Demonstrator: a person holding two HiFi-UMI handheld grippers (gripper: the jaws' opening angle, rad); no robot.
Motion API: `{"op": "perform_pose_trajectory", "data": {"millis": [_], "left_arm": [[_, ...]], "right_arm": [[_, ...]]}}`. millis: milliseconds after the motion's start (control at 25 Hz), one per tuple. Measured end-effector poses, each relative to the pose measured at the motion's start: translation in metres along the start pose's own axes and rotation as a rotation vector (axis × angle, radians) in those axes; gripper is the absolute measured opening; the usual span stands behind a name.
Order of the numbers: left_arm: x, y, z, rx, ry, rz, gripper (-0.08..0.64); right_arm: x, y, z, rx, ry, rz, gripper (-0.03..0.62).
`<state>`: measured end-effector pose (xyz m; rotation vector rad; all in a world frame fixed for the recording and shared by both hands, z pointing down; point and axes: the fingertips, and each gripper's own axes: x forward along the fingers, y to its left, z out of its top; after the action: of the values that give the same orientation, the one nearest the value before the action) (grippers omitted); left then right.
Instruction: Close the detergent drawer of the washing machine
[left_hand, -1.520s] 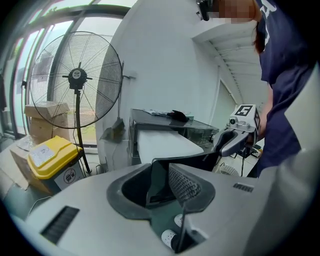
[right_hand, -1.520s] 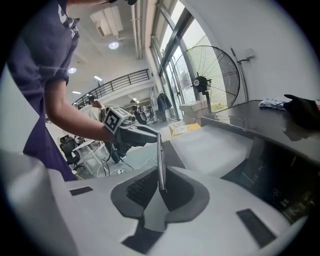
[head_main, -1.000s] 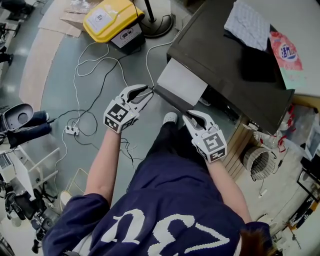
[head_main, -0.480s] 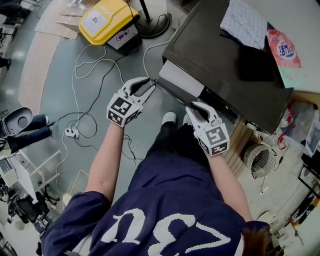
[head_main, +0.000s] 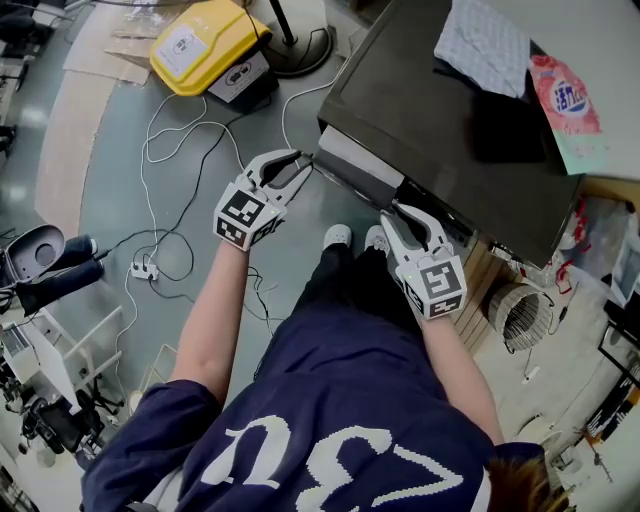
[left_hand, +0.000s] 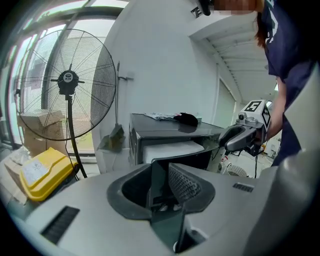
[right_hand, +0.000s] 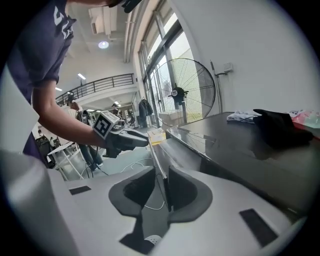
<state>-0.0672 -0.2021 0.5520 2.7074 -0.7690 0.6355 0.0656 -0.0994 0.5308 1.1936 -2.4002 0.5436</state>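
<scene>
The washing machine (head_main: 440, 110) has a dark top and stands at the upper right. Its pale detergent drawer (head_main: 352, 158) sticks out only a little from the front. My left gripper (head_main: 300, 165) is open, its tips by the drawer's left corner. In the left gripper view the drawer front (left_hand: 170, 148) lies just beyond the empty left gripper (left_hand: 161, 172). My right gripper (head_main: 405, 210) is at the machine's front, right of the drawer, and its jaws are opening. In the right gripper view the drawer's (right_hand: 175, 150) thin edge runs into the gap of the right gripper (right_hand: 161, 177), unpressed.
A patterned cloth (head_main: 488, 45), a black item (head_main: 510, 125) and a red detergent pack (head_main: 565, 100) lie on the machine's top. A yellow case (head_main: 205, 40), a fan's base (head_main: 300, 40), white cables (head_main: 180, 130) and a power strip (head_main: 143, 265) are on the floor to the left.
The drawer has slid from far out to nearly in. Both grippers have moved with it toward the machine.
</scene>
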Motion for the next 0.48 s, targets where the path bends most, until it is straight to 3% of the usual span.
{"op": "perform_pose_trajectory", "data": {"millis": [200,480], "left_arm": [[0.005,0.003,0.001,0.003,0.0,-0.004,0.123],[0.01,0.007,0.004,-0.005,-0.001,-0.002,0.121]], "right_arm": [[-0.009,-0.006,-0.021,0.053,0.035,-0.044,0.042],[0.0,-0.014,-0.021,0.106,0.021,-0.072,0.018]]}}
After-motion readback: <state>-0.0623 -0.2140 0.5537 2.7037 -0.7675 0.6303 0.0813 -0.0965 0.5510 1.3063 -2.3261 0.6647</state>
